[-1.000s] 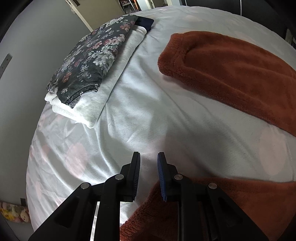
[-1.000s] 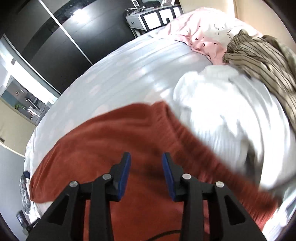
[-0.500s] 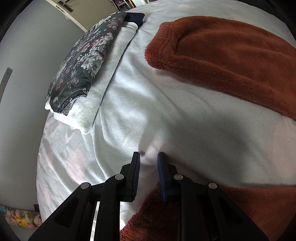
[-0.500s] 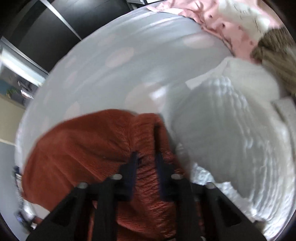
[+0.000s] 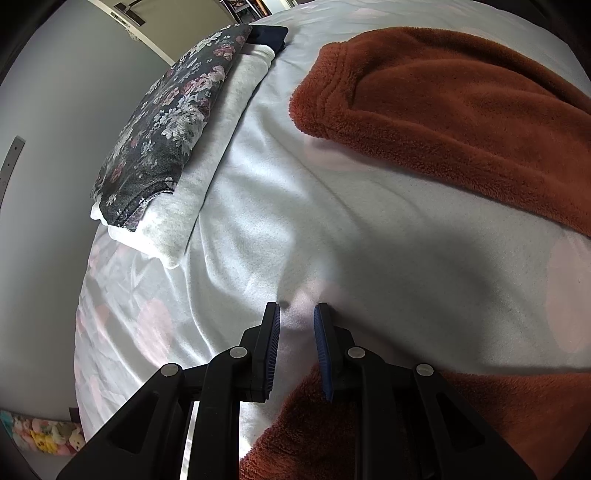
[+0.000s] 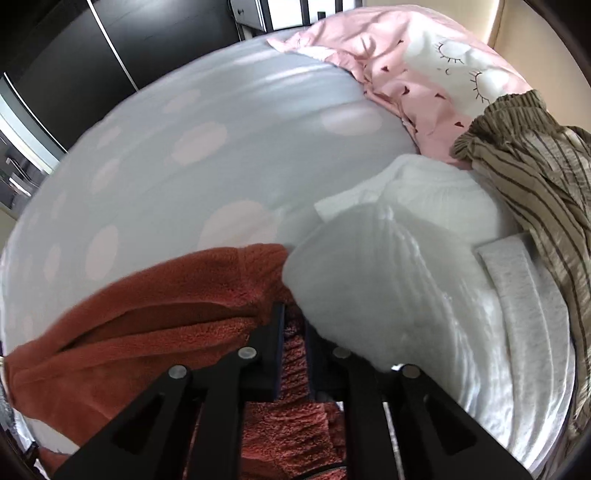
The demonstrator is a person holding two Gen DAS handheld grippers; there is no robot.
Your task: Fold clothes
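Left wrist view
My left claw [image 5: 295,317]: low in the centre, its blue pads a narrow gap apart; pale sheet shows between the tips, and the rust fleece comes up against the inner face of the right-hand pad lower down. I cannot tell whether they pinch it.
Rust fleece garment [image 5: 461,122]: one broad part fills the upper right; another part bunches at the bottom centre and right, under my fingers.
Bedsheet [image 5: 332,229]: pale with faint pink spots, wrinkled, across the middle.
Folded stack: upper left, a dark floral garment [image 5: 166,125] on top of a white folded garment [image 5: 207,177]; a navy piece [image 5: 271,35] at its far end.

Right wrist view
My right claw [image 6: 294,325]: low centre, jaws have just been closing and now pinch a ridge of the rust fleece garment [image 6: 147,321], which spreads to the lower left.
White ribbed garment [image 6: 406,295]: right of centre, its edge lying over my right finger.
Striped olive garment [image 6: 535,166]: right edge.
Pink bedding [image 6: 417,74]: upper right, with a lash-and-heart print.
Dark wardrobe doors [image 6: 92,48]: upper left.
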